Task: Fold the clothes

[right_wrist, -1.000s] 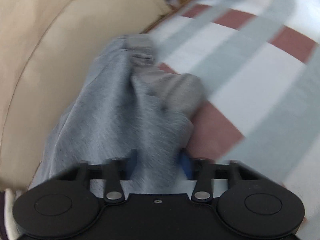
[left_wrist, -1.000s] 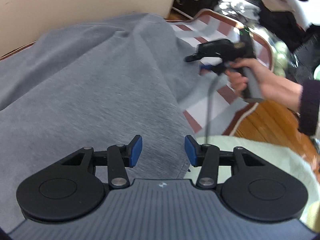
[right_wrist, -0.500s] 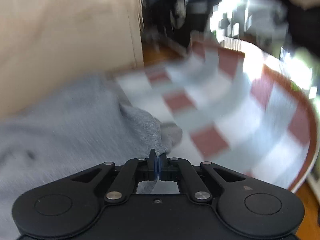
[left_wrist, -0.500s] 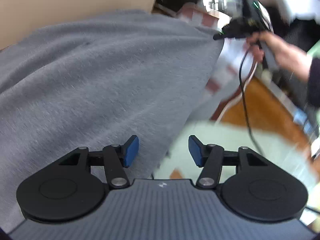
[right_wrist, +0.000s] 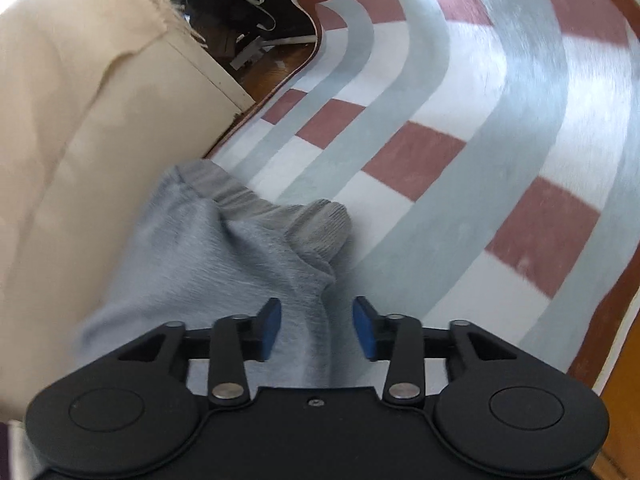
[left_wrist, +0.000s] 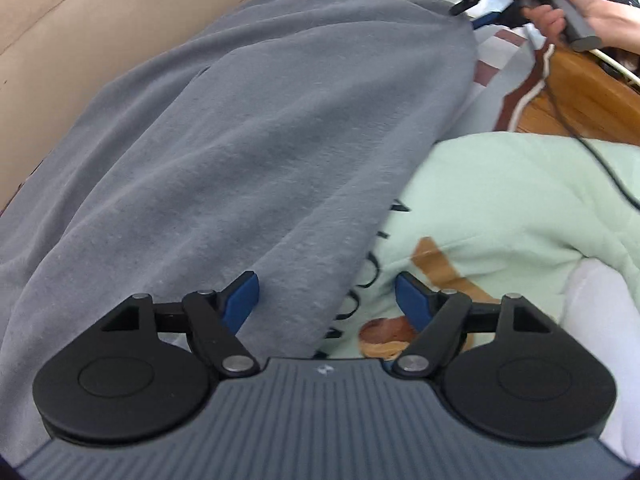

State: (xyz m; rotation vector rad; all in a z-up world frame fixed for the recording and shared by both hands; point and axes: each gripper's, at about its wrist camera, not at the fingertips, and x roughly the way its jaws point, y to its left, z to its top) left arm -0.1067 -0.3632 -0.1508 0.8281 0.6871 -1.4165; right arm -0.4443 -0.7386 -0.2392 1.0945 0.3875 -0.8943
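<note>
A grey sweatshirt (left_wrist: 248, 128) lies spread over the rug and fills most of the left wrist view. My left gripper (left_wrist: 326, 298) hovers over its near edge, jaws opening, nothing pinched between the blue pads. In the right wrist view the sweatshirt's sleeve with its ribbed cuff (right_wrist: 312, 224) lies on the rug beside the sofa. My right gripper (right_wrist: 316, 328) is opening just above that sleeve; the cloth lies under the gap, free of the pads. The right gripper (left_wrist: 492, 0) also shows at the sweatshirt's far corner, held by a hand (left_wrist: 560, 8).
A pale green printed garment (left_wrist: 520, 216) lies to the right of the sweatshirt. A beige sofa (right_wrist: 80, 120) borders the left. The striped grey, white and maroon rug (right_wrist: 480, 120) stretches right, with wooden floor (left_wrist: 580, 96) beyond. Dark bags (right_wrist: 240, 0) sit behind.
My right gripper was shut on the sleeve half a second ago; it has let go and now stands open over it. My left gripper has widened and shifted toward the green garment.
</note>
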